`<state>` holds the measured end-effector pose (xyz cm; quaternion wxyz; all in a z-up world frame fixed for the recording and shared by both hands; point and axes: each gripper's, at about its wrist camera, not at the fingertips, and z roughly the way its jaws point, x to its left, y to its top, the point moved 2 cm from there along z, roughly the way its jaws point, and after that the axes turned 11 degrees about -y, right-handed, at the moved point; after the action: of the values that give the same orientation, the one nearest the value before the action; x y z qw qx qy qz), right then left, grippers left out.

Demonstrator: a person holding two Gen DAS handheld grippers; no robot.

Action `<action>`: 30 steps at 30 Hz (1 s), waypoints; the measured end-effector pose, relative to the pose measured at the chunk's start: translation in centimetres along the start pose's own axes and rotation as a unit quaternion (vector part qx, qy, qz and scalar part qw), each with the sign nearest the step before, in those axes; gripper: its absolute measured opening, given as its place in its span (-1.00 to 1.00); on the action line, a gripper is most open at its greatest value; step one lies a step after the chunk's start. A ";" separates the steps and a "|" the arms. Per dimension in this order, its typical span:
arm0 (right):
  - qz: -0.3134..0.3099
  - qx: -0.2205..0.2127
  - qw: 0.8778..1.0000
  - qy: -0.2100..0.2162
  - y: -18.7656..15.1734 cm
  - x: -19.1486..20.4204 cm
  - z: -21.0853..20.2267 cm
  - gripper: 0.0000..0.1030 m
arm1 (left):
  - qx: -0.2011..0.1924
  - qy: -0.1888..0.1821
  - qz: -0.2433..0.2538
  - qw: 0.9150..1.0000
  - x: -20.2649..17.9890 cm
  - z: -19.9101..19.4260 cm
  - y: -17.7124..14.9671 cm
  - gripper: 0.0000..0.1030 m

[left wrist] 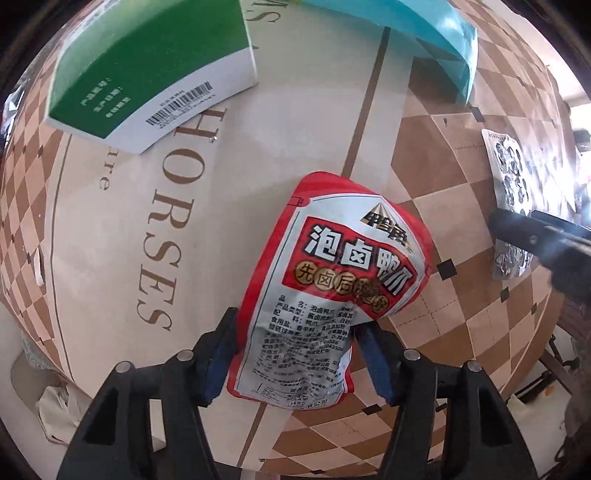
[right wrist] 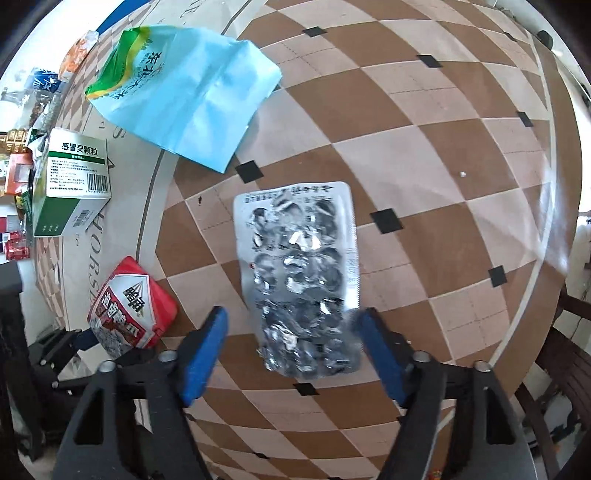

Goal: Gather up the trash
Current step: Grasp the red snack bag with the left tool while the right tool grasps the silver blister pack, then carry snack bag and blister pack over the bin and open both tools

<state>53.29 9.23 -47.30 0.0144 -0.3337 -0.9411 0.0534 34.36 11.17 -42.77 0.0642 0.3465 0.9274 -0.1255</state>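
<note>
A red and silver snack packet (left wrist: 332, 280) lies on the checkered table; its lower half sits between the fingers of my left gripper (left wrist: 295, 343), whose blue pads flank it with small gaps. The packet also shows in the right wrist view (right wrist: 129, 306). A silver empty pill blister sheet (right wrist: 299, 273) lies on the table, its near end between the open fingers of my right gripper (right wrist: 291, 332), apart from both pads. In the left wrist view the blister (left wrist: 511, 199) lies at the right with the right gripper's fingers (left wrist: 517, 230) over it.
A green and white medicine box (left wrist: 147, 70) (right wrist: 70, 184) and a light blue bag (left wrist: 417, 33) (right wrist: 188, 92) lie further back on the table (right wrist: 443, 166). Assorted clutter (right wrist: 22, 166) sits beyond the table's left edge. A dark chair (right wrist: 569, 350) stands at the right.
</note>
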 end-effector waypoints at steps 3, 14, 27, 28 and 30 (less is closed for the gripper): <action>-0.018 -0.035 0.997 -0.067 -0.3 1.8 0.2 0.55 | -0.017 -0.006 -0.018 1.000 1.1 -0.7 -0.4 -0.35; -0.038 -0.076 0.993 -0.088 -3.6 3.4 0.4 0.25 | -0.060 -0.008 -0.056 0.997 3.3 -4.0 -2.3 -0.59; -0.006 -0.093 0.996 -0.010 -7.3 -0.1 -1.7 0.25 | -0.114 -0.002 -0.049 0.992 2.4 -9.0 -8.4 -0.59; -0.008 -0.096 0.995 -0.007 -8.0 0.0 -1.9 0.25 | -0.117 -0.003 -0.049 0.992 2.4 -9.5 -9.0 -0.59; -0.009 -0.103 0.995 -0.004 -9.1 -0.1 -3.3 0.25 | -0.125 -0.002 -0.047 0.991 2.3 -10.3 -10.5 -0.59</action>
<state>47.86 2.47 -43.06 -0.0231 -0.3248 -0.9445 -0.0425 25.35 7.84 -31.41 0.1028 0.2918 0.9509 -0.0120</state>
